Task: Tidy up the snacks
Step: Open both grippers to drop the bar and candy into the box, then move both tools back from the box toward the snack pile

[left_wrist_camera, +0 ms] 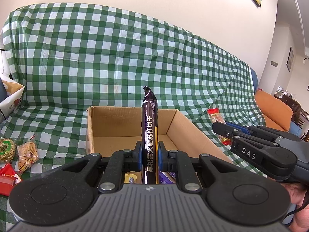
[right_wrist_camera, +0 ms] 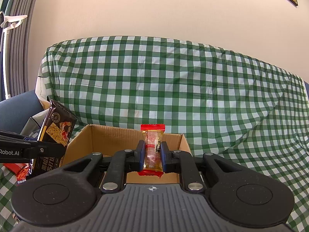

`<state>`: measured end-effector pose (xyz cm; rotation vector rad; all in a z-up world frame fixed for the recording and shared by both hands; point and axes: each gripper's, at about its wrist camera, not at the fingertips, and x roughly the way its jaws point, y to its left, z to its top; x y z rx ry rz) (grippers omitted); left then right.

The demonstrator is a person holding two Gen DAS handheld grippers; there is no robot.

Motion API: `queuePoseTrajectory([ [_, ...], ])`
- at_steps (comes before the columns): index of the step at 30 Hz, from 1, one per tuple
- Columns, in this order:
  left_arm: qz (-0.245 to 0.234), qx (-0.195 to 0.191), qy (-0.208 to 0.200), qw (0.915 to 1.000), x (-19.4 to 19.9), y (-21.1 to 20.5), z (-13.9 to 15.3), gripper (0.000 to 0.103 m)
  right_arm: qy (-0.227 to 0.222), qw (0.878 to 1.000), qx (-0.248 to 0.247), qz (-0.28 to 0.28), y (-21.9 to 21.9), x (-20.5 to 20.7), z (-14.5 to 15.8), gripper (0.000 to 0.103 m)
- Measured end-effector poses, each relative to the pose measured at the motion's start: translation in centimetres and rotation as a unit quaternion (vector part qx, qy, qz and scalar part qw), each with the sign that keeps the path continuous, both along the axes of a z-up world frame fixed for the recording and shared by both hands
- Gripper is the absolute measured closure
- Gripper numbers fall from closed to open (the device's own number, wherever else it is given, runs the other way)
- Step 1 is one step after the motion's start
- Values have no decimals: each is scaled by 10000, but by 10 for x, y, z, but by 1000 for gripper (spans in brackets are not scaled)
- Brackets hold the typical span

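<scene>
An open cardboard box (left_wrist_camera: 185, 127) (right_wrist_camera: 108, 137) sits on a sofa draped in green-checked cloth. My left gripper (left_wrist_camera: 149, 152) is shut on a dark cracker packet (left_wrist_camera: 149, 127), held upright on edge above the box's near side. The same packet (right_wrist_camera: 56, 129) shows at the left of the right wrist view, clamped in the left gripper (right_wrist_camera: 41, 150). My right gripper (right_wrist_camera: 152, 152) is shut on a small red and clear snack packet (right_wrist_camera: 152, 147), upright over the box. In the left wrist view the right gripper (left_wrist_camera: 224, 130) reaches in from the right. Purple and yellow packets (left_wrist_camera: 168, 177) lie in the box.
Loose snacks lie left of the box: a round noodle-like cake (left_wrist_camera: 6, 148), a clear bag of biscuits (left_wrist_camera: 27, 152), a red packet (left_wrist_camera: 7, 176). Another red packet (left_wrist_camera: 216, 116) lies right of the box. A paper bag (left_wrist_camera: 9, 98) stands far left, an orange cushion (left_wrist_camera: 274, 110) far right.
</scene>
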<state>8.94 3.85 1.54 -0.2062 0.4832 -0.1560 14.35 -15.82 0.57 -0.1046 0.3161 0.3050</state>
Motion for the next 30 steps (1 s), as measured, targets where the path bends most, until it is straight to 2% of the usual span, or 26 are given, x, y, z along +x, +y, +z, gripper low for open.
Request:
queuePoseTrajectory([
  [10, -16, -23, -16, 10000, -1, -1, 2, 87, 8, 10000, -12, 5, 1, 0, 0, 86],
  [13, -243, -174, -7, 9996, -1, -2, 3, 86, 95, 9999, -35, 68, 1, 3, -4, 85],
  [14, -399, -251, 14, 9989, 0, -4, 4, 80, 174, 9998, -73, 84, 2, 5, -6, 84],
  [15, -503, -275, 1, 9984, -1, -6, 4, 64, 213, 9996, -153, 70, 3, 6, -9, 80],
  [17, -499, -140, -144, 9986, -5, -11, 6, 50, 108, 9996, -253, -28, 4, 4, -10, 53],
  [19, -461, -74, -167, 9988, -5, -12, 7, 50, 80, 9998, -164, -57, 2, 3, -8, 46],
  [30, -262, 57, -334, 9991, -18, 1, 8, 49, 245, 9997, 35, -54, 16, 3, -6, 40],
])
